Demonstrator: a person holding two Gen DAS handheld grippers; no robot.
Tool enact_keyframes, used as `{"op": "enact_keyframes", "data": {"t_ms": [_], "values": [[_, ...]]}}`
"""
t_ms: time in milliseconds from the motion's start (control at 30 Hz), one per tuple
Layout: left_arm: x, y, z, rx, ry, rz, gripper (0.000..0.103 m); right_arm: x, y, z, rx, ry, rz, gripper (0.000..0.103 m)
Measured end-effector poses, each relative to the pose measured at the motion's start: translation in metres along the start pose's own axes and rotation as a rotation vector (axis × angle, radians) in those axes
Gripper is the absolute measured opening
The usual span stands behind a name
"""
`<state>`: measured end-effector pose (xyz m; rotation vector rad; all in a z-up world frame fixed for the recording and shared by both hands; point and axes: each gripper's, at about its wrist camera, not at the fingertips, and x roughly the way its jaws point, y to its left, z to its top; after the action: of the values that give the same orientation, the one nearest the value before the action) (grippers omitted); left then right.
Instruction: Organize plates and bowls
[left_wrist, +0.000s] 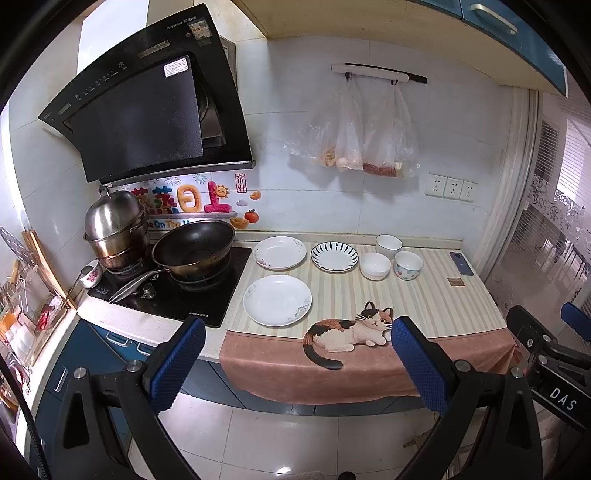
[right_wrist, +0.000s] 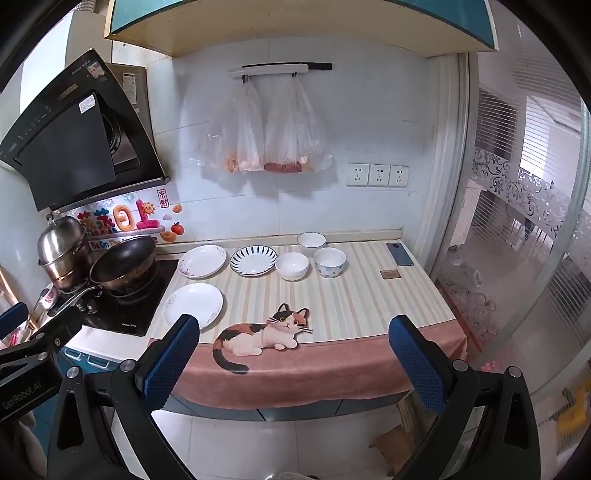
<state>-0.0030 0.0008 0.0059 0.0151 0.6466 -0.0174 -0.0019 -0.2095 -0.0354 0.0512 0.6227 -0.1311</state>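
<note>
On the striped mat (left_wrist: 436, 302) lie three plates: a white plate at the front (left_wrist: 277, 300) (right_wrist: 193, 305), a floral-rim plate behind it (left_wrist: 279, 252) (right_wrist: 202, 260), and a blue-striped plate (left_wrist: 334, 256) (right_wrist: 253, 260). To their right stand three bowls: a white bowl (left_wrist: 375, 265) (right_wrist: 291, 266), a white bowl at the back (left_wrist: 388, 246) (right_wrist: 311, 243), and a patterned bowl (left_wrist: 408, 265) (right_wrist: 330, 261). My left gripper (left_wrist: 299, 354) is open and empty, held back from the counter's front edge. My right gripper (right_wrist: 293, 354) is open and empty, likewise back from the edge.
A black wok (left_wrist: 194, 248) and stacked steel pots (left_wrist: 116, 229) sit on the stove (left_wrist: 207, 295) to the left. A phone (left_wrist: 461, 263) and a small brown square (left_wrist: 456, 281) lie at the mat's right. Plastic bags (left_wrist: 354, 136) hang on the wall. A glass door (right_wrist: 517, 229) stands to the right.
</note>
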Motion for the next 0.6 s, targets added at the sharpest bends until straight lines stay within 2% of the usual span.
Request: {"op": "enact_keyframes", "data": {"t_ms": [600], "values": [[-0.0022,0.0004,0.0004,-0.004,-0.004,0.0,0.103,-0.0025,0.001,-0.0007,0.004,0.006,0.004,0.103]]}}
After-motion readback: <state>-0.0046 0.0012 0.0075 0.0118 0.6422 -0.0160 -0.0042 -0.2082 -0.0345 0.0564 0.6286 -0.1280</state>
